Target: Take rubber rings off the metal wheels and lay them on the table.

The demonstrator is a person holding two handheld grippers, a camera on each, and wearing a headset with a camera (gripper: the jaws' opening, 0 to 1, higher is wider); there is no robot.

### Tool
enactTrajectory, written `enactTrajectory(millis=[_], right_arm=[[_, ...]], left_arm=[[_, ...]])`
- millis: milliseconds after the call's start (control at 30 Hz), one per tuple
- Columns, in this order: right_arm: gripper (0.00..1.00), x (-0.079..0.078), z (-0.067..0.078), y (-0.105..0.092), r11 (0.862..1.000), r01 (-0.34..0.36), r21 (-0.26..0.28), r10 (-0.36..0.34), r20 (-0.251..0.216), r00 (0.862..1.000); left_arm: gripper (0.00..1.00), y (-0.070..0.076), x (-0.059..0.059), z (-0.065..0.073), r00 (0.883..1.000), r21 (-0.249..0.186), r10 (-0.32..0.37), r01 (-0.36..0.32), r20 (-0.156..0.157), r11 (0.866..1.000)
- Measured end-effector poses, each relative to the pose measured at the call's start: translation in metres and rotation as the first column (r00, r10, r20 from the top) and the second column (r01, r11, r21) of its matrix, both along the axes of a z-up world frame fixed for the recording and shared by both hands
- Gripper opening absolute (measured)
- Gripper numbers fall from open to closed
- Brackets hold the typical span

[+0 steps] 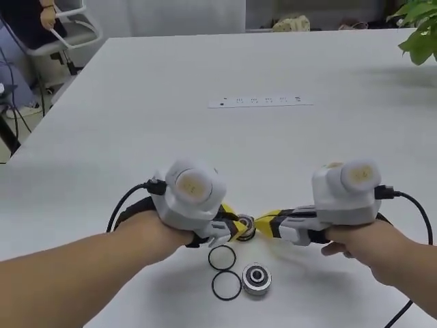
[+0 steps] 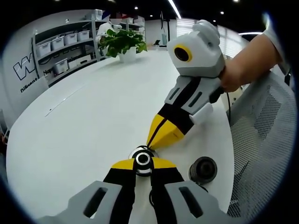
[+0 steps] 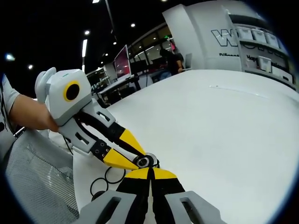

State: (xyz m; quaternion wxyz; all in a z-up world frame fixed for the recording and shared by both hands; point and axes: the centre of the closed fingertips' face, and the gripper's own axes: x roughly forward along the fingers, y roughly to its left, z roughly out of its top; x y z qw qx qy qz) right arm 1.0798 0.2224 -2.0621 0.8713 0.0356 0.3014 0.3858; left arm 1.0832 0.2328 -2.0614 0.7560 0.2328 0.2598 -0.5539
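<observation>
White table (image 1: pixel 287 137) spreads across the head view, with a potted plant (image 1: pixel 420 31) in the upper right corner and a flat power strip (image 1: pixel 261 102) just above the centre. Low in the frame a person's hands (image 1: pixel 358 240) hold the two tools nose to nose. The left gripper (image 1: pixel 231 230) comes in from the lower left and the right gripper (image 1: pixel 265 222) from the lower right. The left gripper's yellow-tipped jaws are clamped on a metal wheel (image 1: pixel 244 227), one tip on each side of it, as the lower centre of the left gripper view shows. The right gripper's jaws are closed tip against tip, and their point touches that wheel's rim. Whether they pinch a rubber band there I cannot tell. A second wheel (image 1: pixel 257 278) lies flat on the table near the bottom edge, below the held one. Just to its left lie two black rubber rings (image 1: pixel 209 257), one above the other in the frame and close together. The lower ring (image 1: pixel 212 285) sits right beside the second wheel.
</observation>
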Motion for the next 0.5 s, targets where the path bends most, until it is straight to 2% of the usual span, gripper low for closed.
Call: enactTrajectory(millis=[500], right_arm=[[0.0, -0.0015, 0.0013, 0.0056, 0.999, -0.029, -0.017, 0.03, 0.022, 0.999]], left_arm=[[0.06, 0.0001, 0.0003, -0.0004, 1.0, 0.002, 0.002, -0.002, 0.0, 1.0]])
